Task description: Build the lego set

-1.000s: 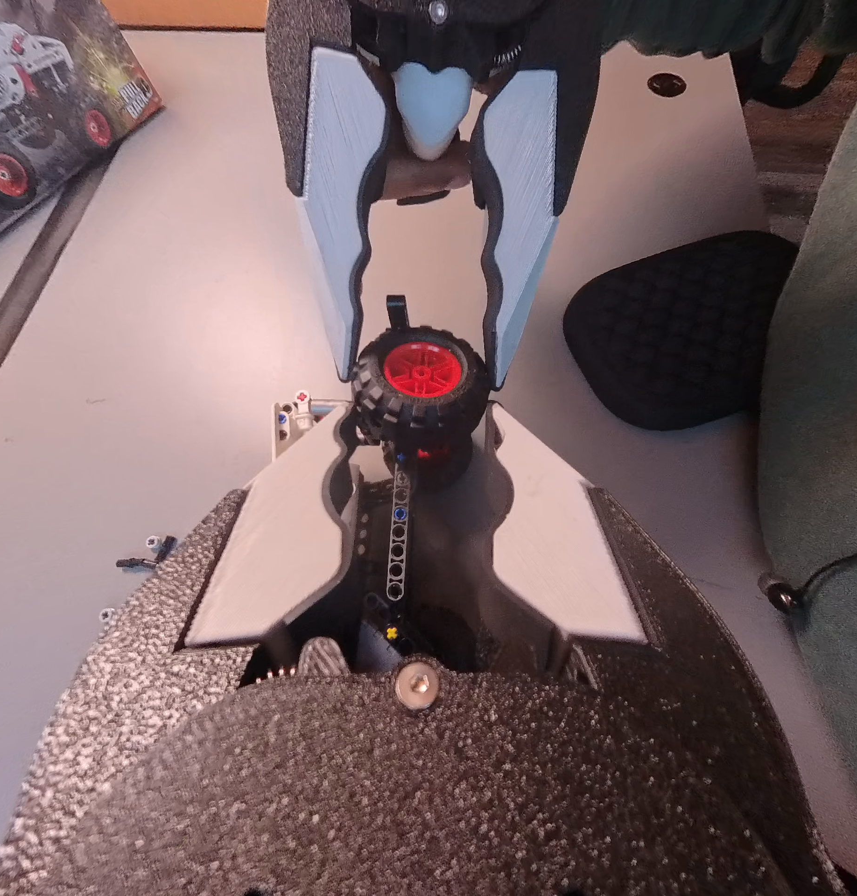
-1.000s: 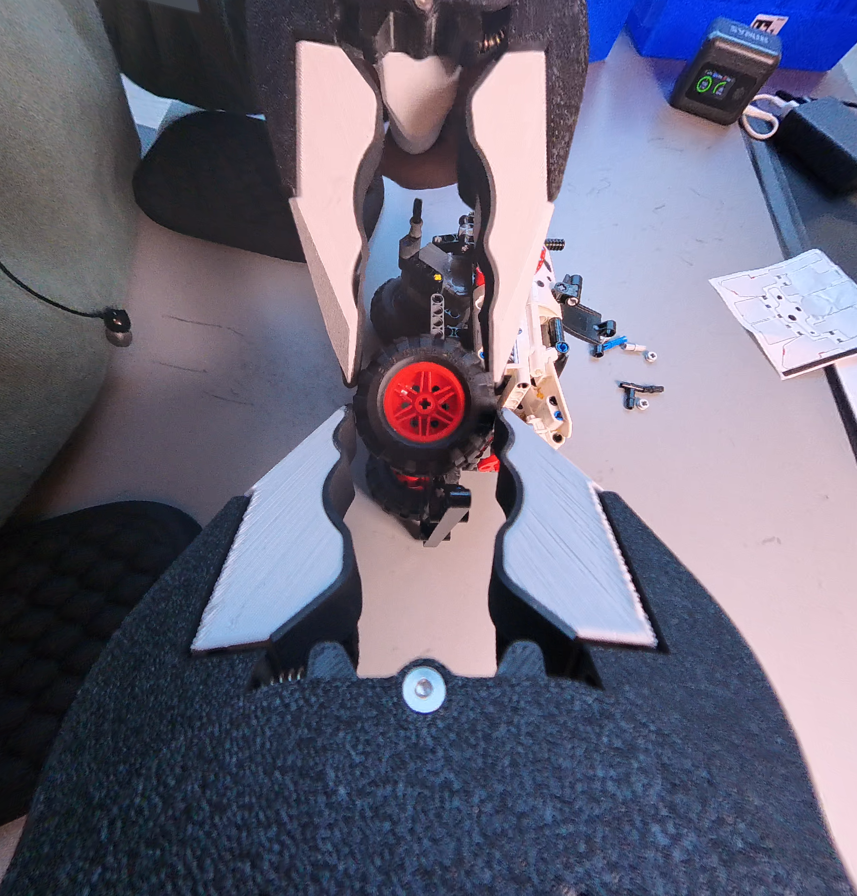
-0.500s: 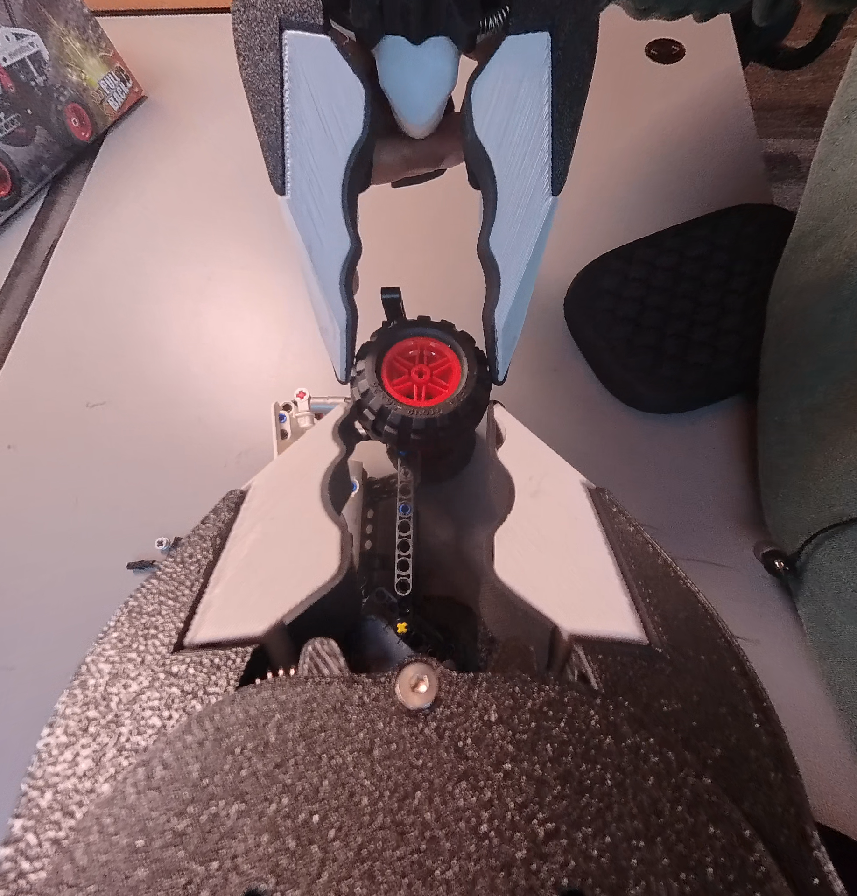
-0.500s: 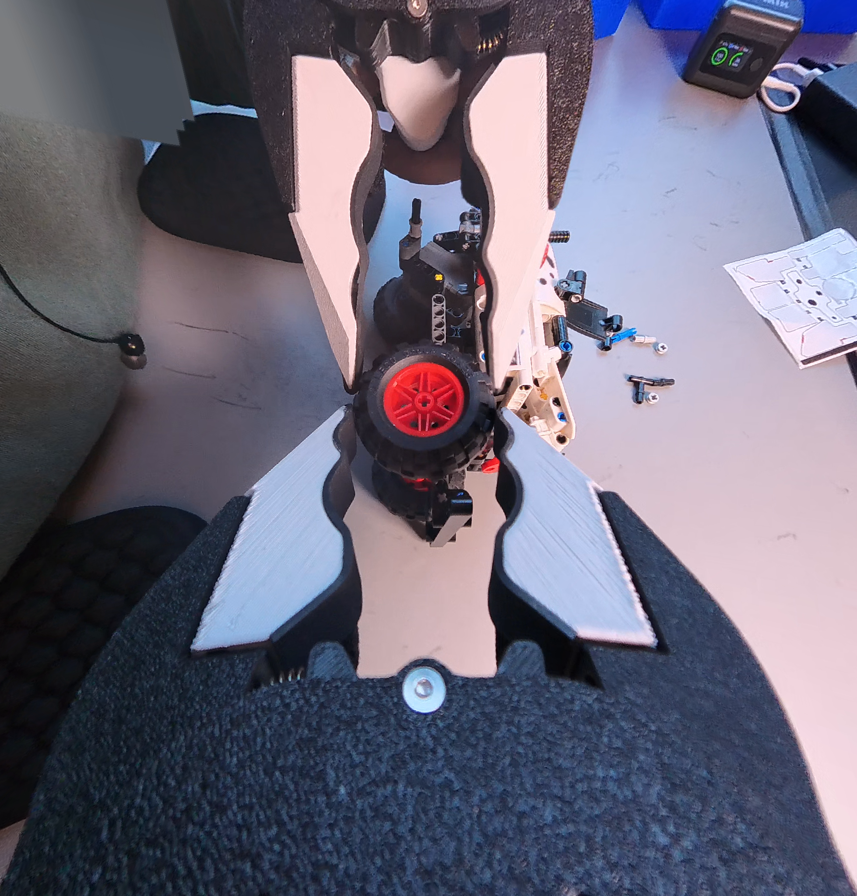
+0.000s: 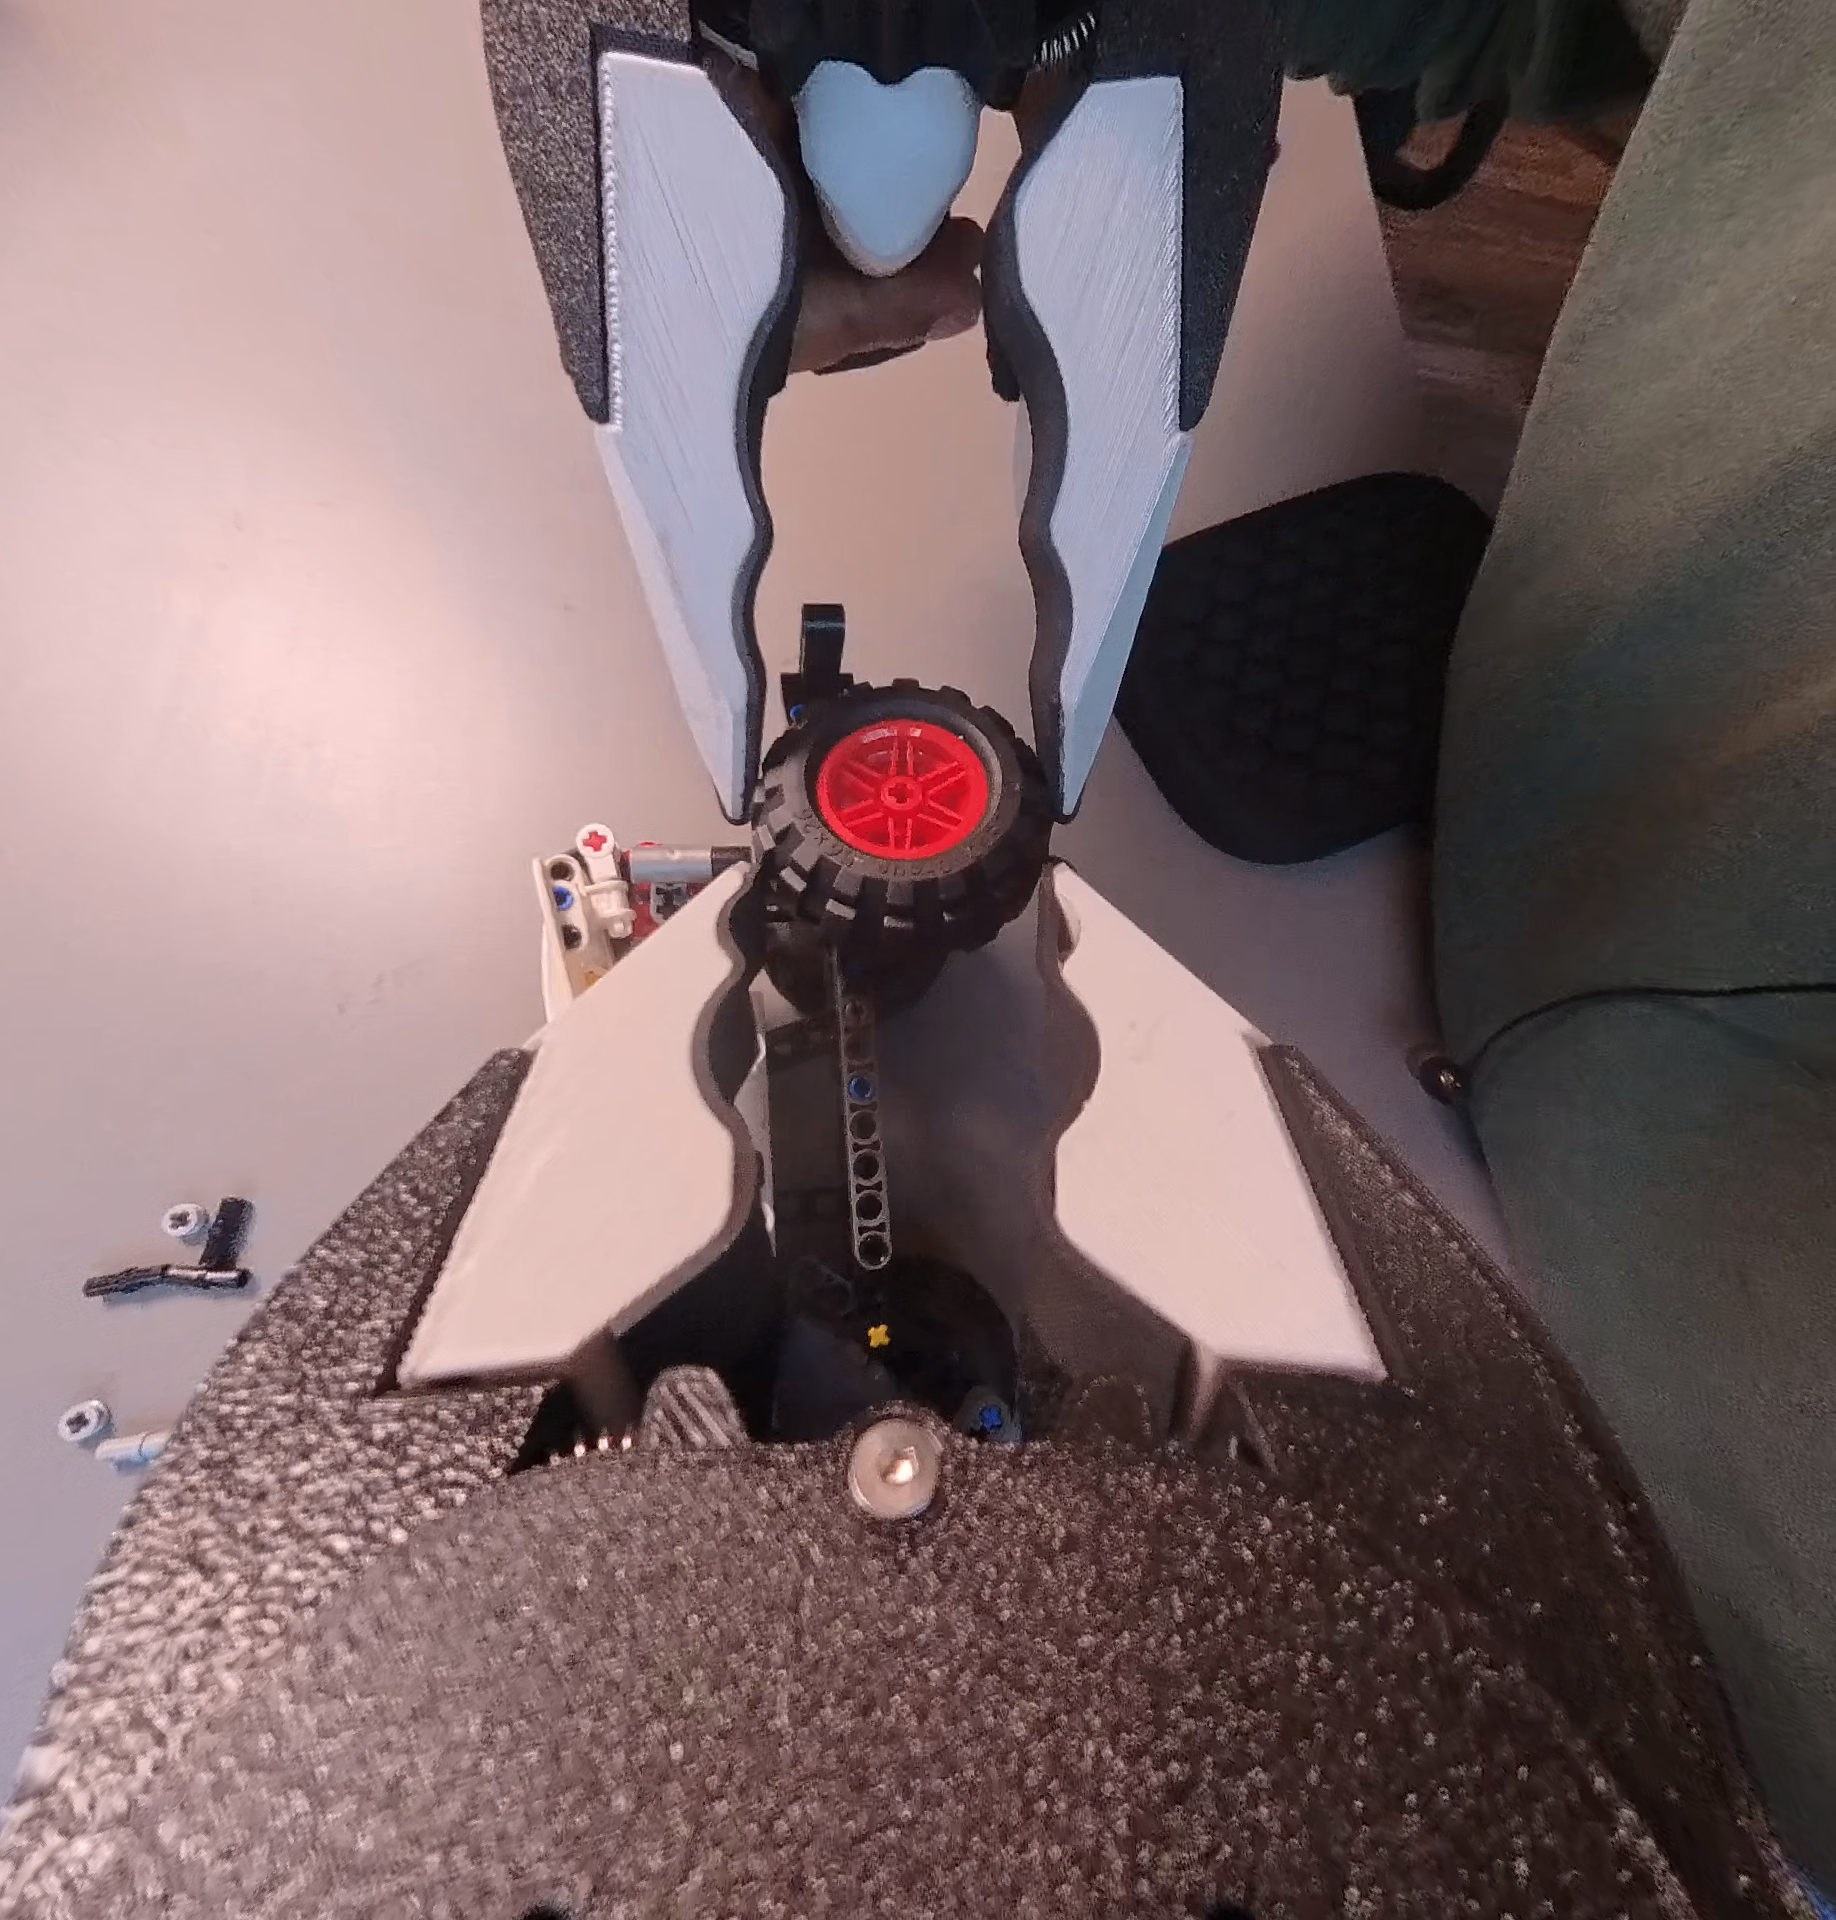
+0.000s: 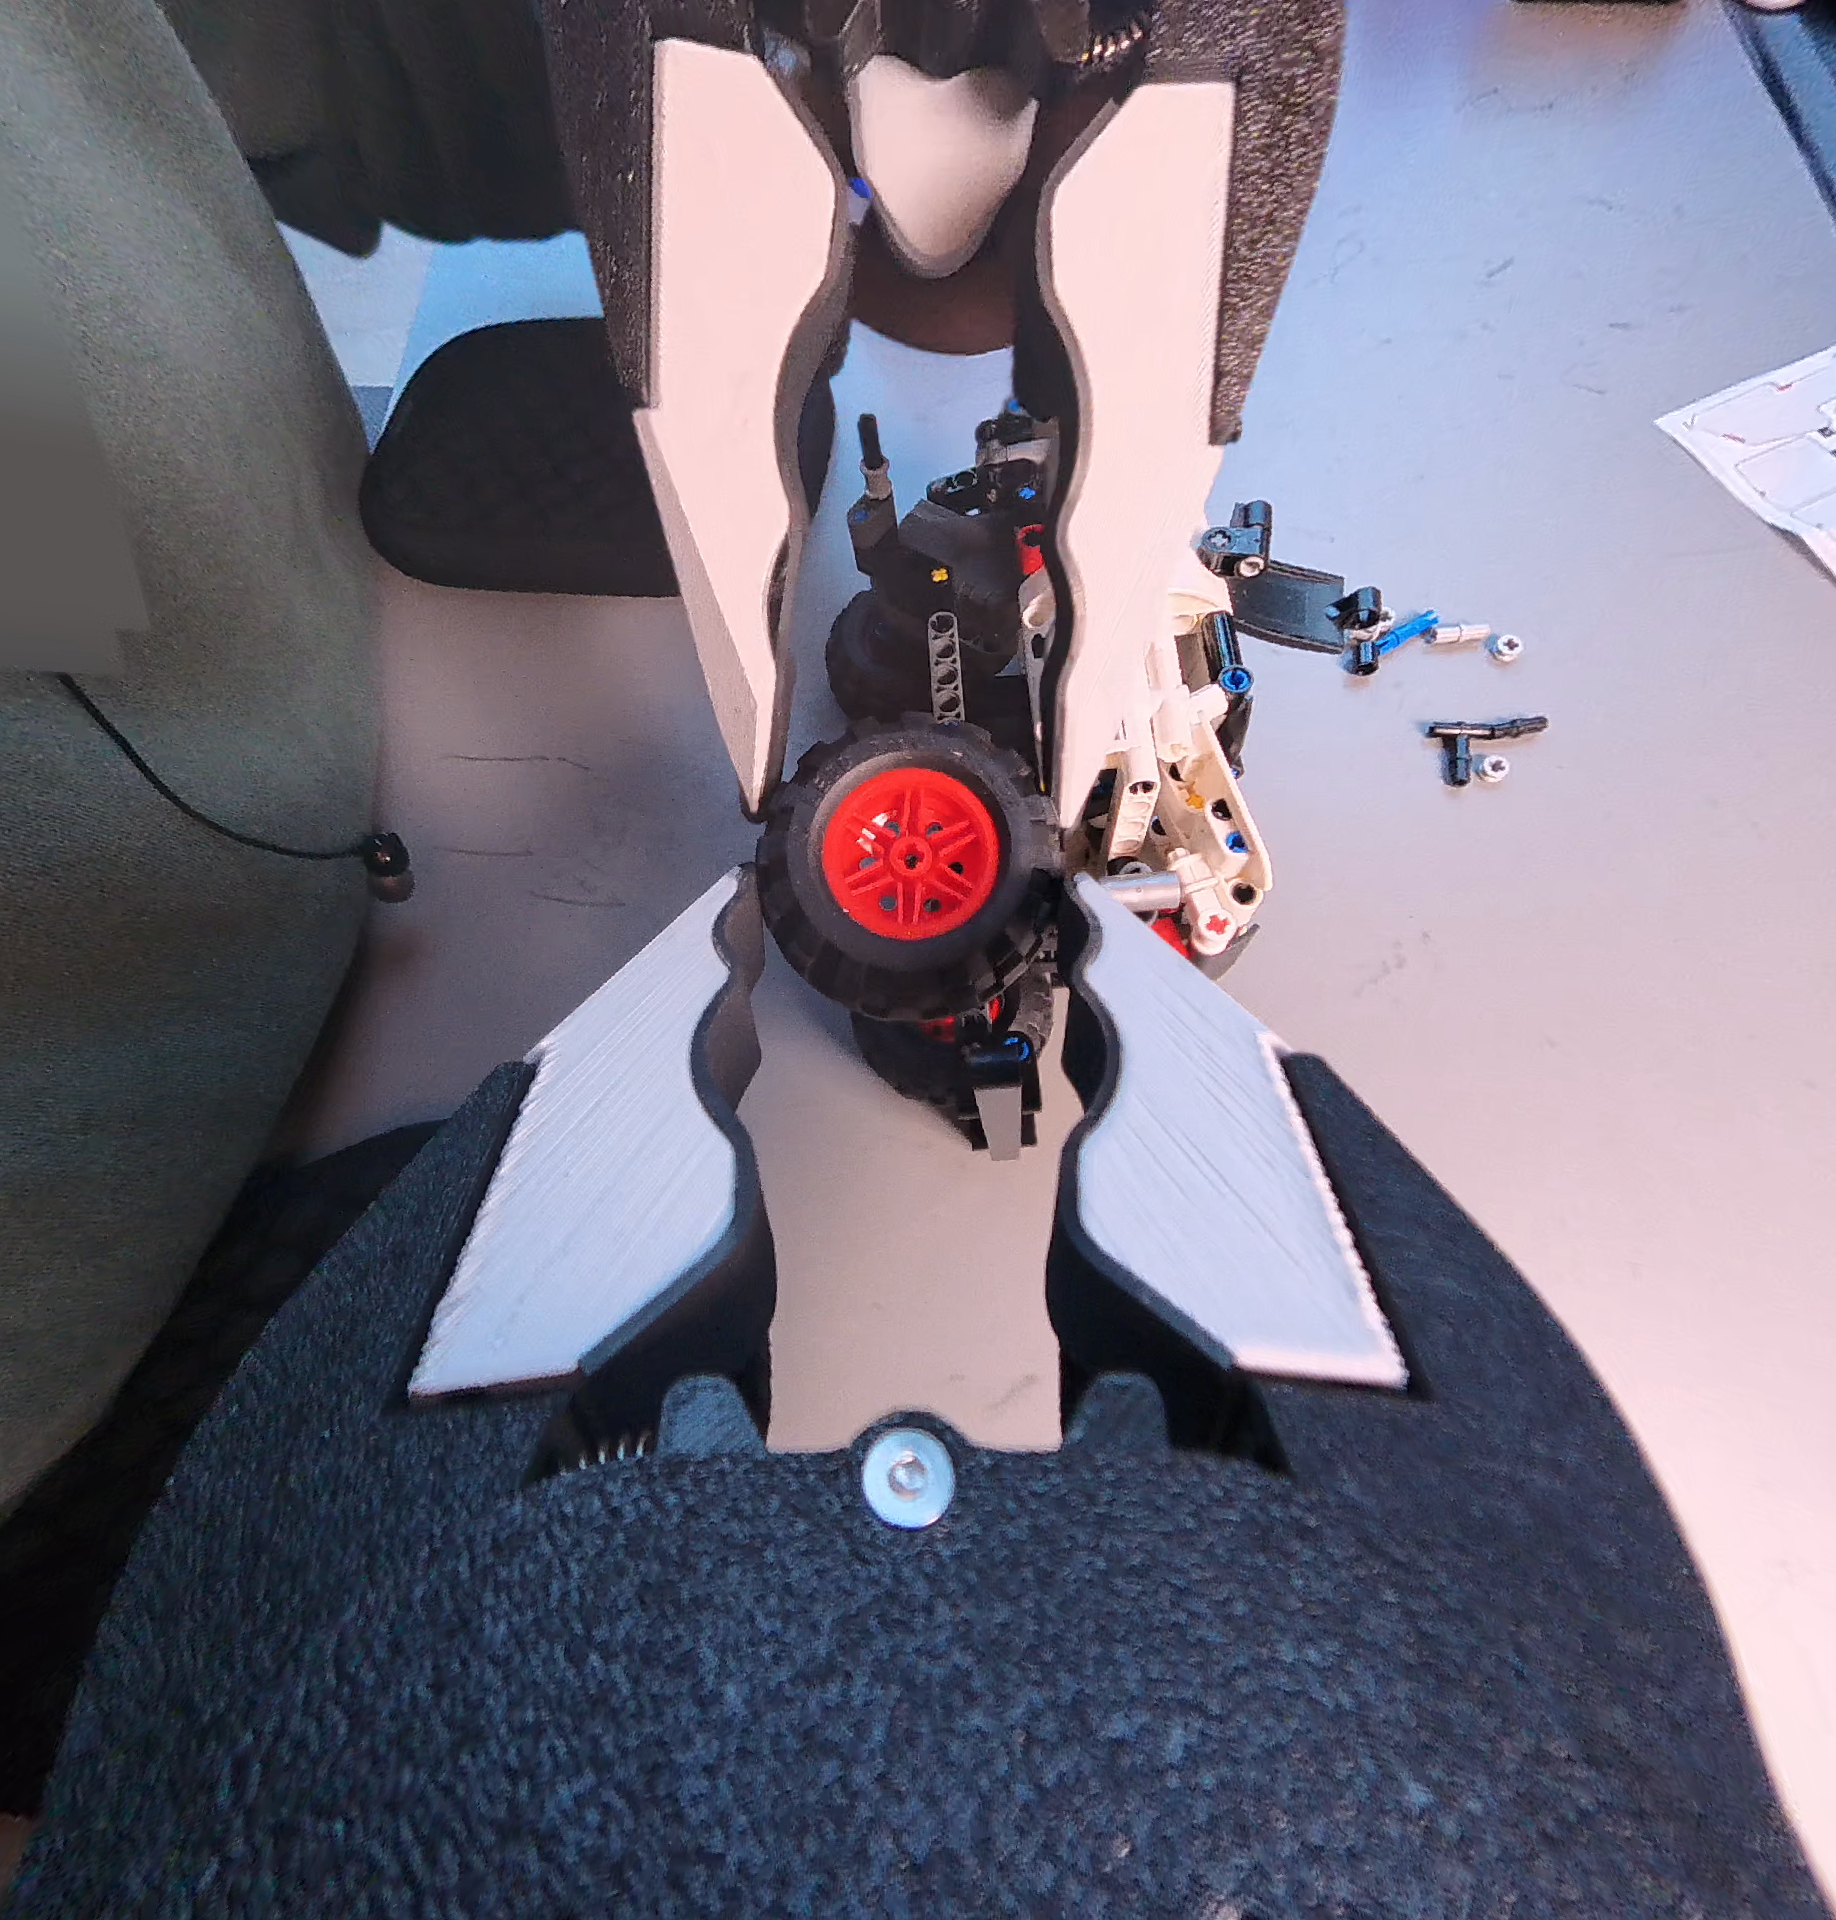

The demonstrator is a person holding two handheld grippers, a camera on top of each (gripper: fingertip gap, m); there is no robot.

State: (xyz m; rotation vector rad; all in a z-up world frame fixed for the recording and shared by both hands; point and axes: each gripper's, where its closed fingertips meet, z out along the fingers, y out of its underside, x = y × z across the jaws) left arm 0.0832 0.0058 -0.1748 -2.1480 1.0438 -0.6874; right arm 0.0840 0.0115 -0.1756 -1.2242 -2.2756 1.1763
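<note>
While both grippers are closing on one red-hubbed wheel (image 5: 898,805), left gripper (image 5: 893,894) and right gripper (image 6: 909,883) are pinching its soft, grippy tyre above the mid-worktop (image 6: 1516,1039); the light truck chassis (image 6: 1153,790) looks fragile.

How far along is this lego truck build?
Done: a black-and-white truck chassis stands assembled. In hand: both the left claw and right claw grip the black rubber wheel with red hub at the chassis. Left: small loose black and grey pins lie unused on the pale table.
</note>
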